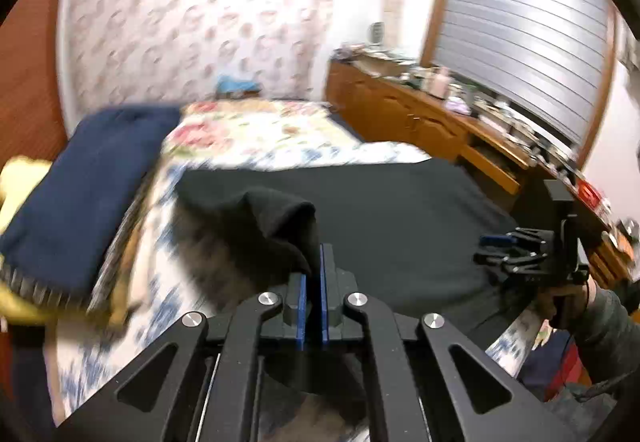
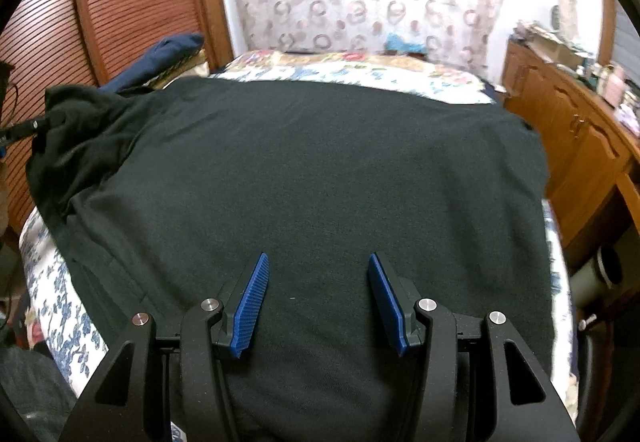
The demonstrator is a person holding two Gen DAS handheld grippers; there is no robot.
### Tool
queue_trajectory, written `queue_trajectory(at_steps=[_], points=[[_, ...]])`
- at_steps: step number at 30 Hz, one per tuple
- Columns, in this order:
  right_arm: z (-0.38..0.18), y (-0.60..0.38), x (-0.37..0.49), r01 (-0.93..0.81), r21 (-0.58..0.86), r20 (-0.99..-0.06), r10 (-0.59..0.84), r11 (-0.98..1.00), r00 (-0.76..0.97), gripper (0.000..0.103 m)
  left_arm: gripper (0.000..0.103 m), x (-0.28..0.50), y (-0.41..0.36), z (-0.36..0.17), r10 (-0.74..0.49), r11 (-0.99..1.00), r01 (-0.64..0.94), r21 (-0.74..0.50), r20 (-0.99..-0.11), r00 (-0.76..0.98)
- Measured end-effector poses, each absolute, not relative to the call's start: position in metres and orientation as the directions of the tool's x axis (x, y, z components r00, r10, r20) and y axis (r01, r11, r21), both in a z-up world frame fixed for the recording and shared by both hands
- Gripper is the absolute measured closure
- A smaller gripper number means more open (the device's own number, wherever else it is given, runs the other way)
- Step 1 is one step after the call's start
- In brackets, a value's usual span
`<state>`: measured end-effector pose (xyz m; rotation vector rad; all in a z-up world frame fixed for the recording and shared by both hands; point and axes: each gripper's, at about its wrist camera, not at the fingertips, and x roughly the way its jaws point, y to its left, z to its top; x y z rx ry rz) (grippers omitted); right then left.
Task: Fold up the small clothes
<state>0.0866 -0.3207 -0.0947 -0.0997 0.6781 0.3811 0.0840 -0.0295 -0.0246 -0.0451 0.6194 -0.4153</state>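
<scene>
- left wrist view, far left: a folded navy cloth point(image 1: 92, 198) lies on the bed point(image 1: 256, 138) beside something yellow; much motion blur here, so no finer detail.
- centre-left: the black garment point(image 2: 304, 178) is spread over the floral bed cover. its left edge or sleeve is lifted into a raised fold, bunched above the flat part.
- left gripper point(image 1: 313, 282): jaws pressed nearly together, pinching that raised fold of the black garment; fabric runs up and leftward out of the blue pads point(image 1: 301, 306).
- key relation: the held fold sits at the garment's left side, and the flat body extends to the right and away from these jaws. judgement: the fold would be carried rightward across the body, so the left hand is the working one.
- right wrist view, centre: the garment fills the frame, wider than deep from this side, mostly flat, with a rumpled heap at its far left corner.
- right gripper point(image 2: 318, 296): jaws spread wide, holding nothing, hovering over the near middle of the garment; whether the tips touch the cloth cannot be told.
- in the left wrist view the right gripper shows at the garment's right edge, held in a sleeved hand.
- far right: a wooden dresser point(image 2: 576, 138) with clutter stands alongside the bed, apart from the garment.
- judgement: first fold in progress, not yet laid down.
</scene>
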Motion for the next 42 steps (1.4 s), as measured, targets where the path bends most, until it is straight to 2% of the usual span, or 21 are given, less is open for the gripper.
queue_trajectory(at_steps=[7, 15, 19, 22, 24, 28, 30, 32, 35, 42], points=[[-0.068, -0.35, 0.059, -0.318, 0.024, -0.567, 0.275, 0.948, 0.777, 0.049, 0.098, 0.106, -0.111, 0.009, -0.53, 0.83, 0.54, -0.142, -0.504, 0.682], [-0.045, -0.39, 0.024, -0.219, 0.03, -0.502, 0.204, 0.975, 0.841, 0.049, 0.097, 0.117, -0.209, 0.032, -0.635, 0.703, 0.704, -0.102, -0.535, 0.557], [-0.047, -0.396, 0.012, -0.199, 0.042, -0.494, 0.193, 0.979, 0.847, 0.049, 0.097, 0.116, -0.232, 0.024, -0.636, 0.681, 0.727, -0.089, -0.565, 0.526], [-0.055, -0.393, 0.013, -0.196, 0.046, -0.514, 0.192, 0.98, 0.836, 0.049, 0.081, 0.122, -0.239, 0.012, -0.577, 0.711, 0.702, -0.037, -0.602, 0.552], [-0.058, -0.388, 0.016, -0.201, 0.048, -0.524, 0.196, 0.978, 0.829, 0.049, 0.064, 0.124, -0.234, 0.007, -0.573, 0.719, 0.693, -0.048, -0.605, 0.553], [-0.059, -0.381, 0.025, -0.226, 0.059, -0.534, 0.222, 0.972, 0.816, 0.049, 0.06, 0.126, -0.224, -0.002, -0.558, 0.75, 0.657, -0.081, -0.611, 0.561], [-0.062, -0.373, 0.03, -0.241, 0.055, -0.543, 0.232, 0.969, 0.807, 0.049, 0.043, 0.124, -0.214, -0.006, -0.546, 0.765, 0.639, -0.083, -0.608, 0.576], [-0.062, -0.376, 0.039, -0.258, 0.053, -0.552, 0.244, 0.965, 0.797, 0.049, 0.035, 0.124, -0.204, -0.009, -0.542, 0.774, 0.627, -0.087, -0.603, 0.585], [-0.062, -0.369, 0.051, -0.289, 0.045, -0.562, 0.263, 0.956, 0.784, 0.049, 0.031, 0.122, -0.185, -0.013, -0.534, 0.796, 0.595, -0.111, -0.592, 0.603], [-0.068, -0.352, 0.073, -0.381, 0.014, -0.596, 0.314, 0.925, 0.74, 0.049, 0.031, 0.115, -0.15, -0.024, -0.476, 0.844, 0.527, -0.1, -0.592, 0.65]])
